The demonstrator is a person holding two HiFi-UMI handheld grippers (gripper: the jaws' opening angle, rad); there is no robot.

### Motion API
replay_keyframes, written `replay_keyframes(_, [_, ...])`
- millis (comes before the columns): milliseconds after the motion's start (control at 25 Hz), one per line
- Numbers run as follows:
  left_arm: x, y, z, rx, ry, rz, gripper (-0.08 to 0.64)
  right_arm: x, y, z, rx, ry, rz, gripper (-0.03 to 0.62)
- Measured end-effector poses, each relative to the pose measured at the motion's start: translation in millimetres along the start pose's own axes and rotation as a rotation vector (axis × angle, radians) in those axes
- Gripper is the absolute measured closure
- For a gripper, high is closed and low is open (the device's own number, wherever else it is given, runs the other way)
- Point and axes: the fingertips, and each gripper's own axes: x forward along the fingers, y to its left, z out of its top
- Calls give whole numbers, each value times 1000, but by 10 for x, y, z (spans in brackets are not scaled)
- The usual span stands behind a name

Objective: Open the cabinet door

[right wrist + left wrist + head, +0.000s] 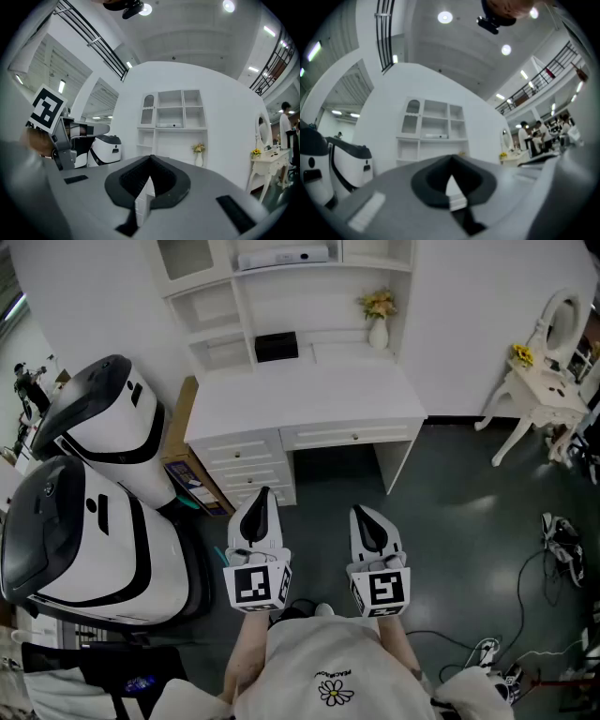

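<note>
The two big white-and-black machines (94, 549) fill your left side, cut off by the frame edge. Ahead stands the white desk with its shelf unit (309, 395), well apart from both grippers. The head view trims its top, so the cabinet door (148, 108), the arched one at the upper left of the shelves, shows whole only in the gripper views. It is shut, and its handle is too small to make out. You hold your left gripper (262, 493) and right gripper (362, 514) side by side in front of your chest, pointing toward the desk, the left one tipped a little upward. Your hands are mostly hidden behind the marker cubes. Both pairs of jaws are closed tip to tip with nothing between them. A vase of flowers (378, 324) stands on the worktop.
</note>
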Motion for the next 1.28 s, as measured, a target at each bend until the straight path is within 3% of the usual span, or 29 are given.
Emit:
replay_keyframes(320, [135, 43, -37, -10, 6, -8, 555, 32, -13, -4, -19, 8, 1, 594])
replay_keyframes(680, [146, -44, -92, -7, 20, -32, 555, 53, -97, -17, 67, -26, -16, 594])
replay_keyframes(1120, [200, 335, -364, -58, 58, 72, 555, 355, 45, -257, 41, 50, 73, 594])
replay_keyframes(1280, [473, 403, -447, -62, 50, 67, 555, 548, -56, -292, 16, 54, 73, 594])
